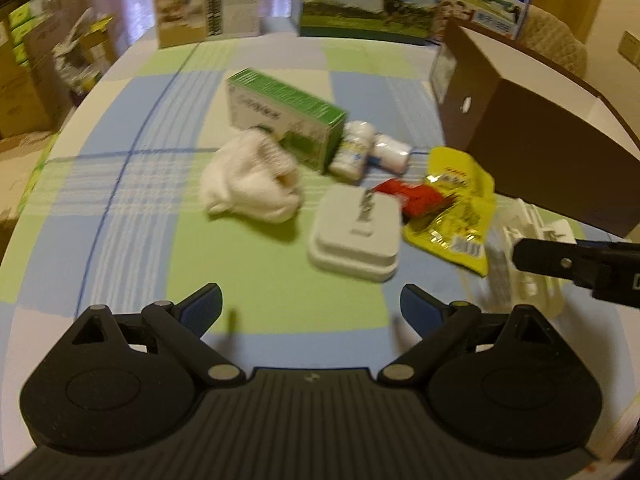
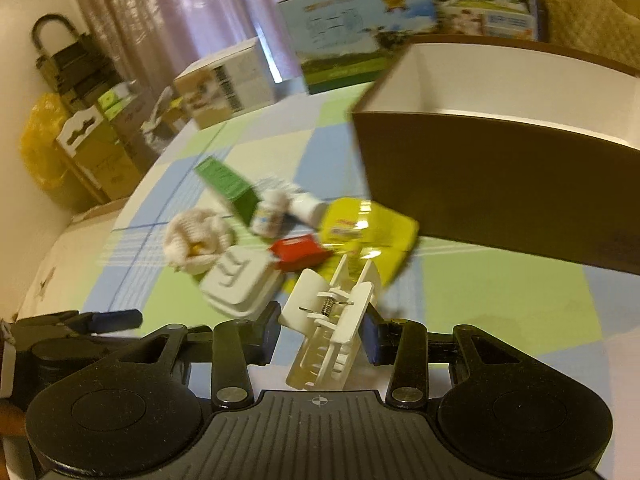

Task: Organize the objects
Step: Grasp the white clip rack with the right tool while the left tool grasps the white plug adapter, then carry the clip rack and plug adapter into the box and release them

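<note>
Gripping a white clip (image 2: pixel 330 334), the right gripper (image 2: pixel 320 338) sits at the bottom centre of its own view, its blue-padded jaws closed against the clip's two sides. The clip is a spring hair claw, tilted, its teeth pointing down toward the gripper body and its handles up toward the pile. In the left view the same clip (image 1: pixel 528 252) shows at the right edge, with one black finger of the right gripper (image 1: pixel 568 260) across it.

The left gripper (image 1: pixel 310 304) fills the bottom of its view, jaws wide apart, holding nothing and touching nothing; only bare tablecloth (image 1: pixel 132 208) lies between its fingers.

The pile lies mid-frame in both views:
- green box (image 1: pixel 286 118), upper centre;
- white cloth (image 1: pixel 250 178), left of the pile, touching the box;
- two white bottles (image 1: pixel 370 150) lying just right of the box;
- white case (image 1: pixel 356 236), nearest the left gripper;
- red packet (image 1: pixel 412 196), resting on a yellow pouch (image 1: pixel 456 208).

A brown bin (image 2: pixel 500 184), white inside, stands at the right of both views, its front wall just behind the pouch. Its visible interior holds nothing that can be made out. Cartons (image 1: pixel 208 6) stand along the table's far edge, at the top of the frame.
</note>
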The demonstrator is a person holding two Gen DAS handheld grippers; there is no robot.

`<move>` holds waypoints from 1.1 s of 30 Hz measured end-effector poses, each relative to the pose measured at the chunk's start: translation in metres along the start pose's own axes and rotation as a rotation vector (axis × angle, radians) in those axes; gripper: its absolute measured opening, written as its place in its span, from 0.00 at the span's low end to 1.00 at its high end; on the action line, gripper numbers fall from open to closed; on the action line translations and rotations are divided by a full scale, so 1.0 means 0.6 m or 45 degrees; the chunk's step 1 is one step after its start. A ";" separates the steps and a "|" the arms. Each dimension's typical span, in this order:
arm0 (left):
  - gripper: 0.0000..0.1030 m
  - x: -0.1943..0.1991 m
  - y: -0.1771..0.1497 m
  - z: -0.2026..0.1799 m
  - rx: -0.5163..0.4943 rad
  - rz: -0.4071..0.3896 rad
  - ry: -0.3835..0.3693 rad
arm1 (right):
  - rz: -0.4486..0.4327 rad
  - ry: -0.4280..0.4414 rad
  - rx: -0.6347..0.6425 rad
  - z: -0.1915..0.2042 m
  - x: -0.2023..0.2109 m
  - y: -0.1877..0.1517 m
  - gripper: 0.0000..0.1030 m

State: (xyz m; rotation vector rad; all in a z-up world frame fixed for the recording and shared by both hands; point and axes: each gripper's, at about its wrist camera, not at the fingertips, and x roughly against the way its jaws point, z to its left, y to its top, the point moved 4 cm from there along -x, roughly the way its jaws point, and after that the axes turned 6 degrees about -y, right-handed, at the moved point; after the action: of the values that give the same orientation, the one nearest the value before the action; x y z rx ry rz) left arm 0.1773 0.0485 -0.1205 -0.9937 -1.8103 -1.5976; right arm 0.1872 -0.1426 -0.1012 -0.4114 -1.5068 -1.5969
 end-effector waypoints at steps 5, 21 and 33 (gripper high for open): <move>0.90 -0.034 0.026 -0.015 -0.051 0.014 -0.061 | 0.001 -0.059 -0.057 -0.060 0.020 -0.003 0.38; 0.73 -0.123 0.063 -0.040 -0.236 0.133 -0.025 | -0.027 -0.138 -0.208 -0.177 0.066 -0.015 0.38; 0.59 -0.089 0.041 -0.032 -0.222 0.127 -0.029 | -0.028 -0.126 -0.210 -0.182 0.081 -0.021 0.38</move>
State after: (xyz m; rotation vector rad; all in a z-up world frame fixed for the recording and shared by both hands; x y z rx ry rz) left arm 0.2268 0.0205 -0.1445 -1.1654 -1.6300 -1.7101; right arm 0.1852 -0.2624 -0.0959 -0.5755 -1.4618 -1.7468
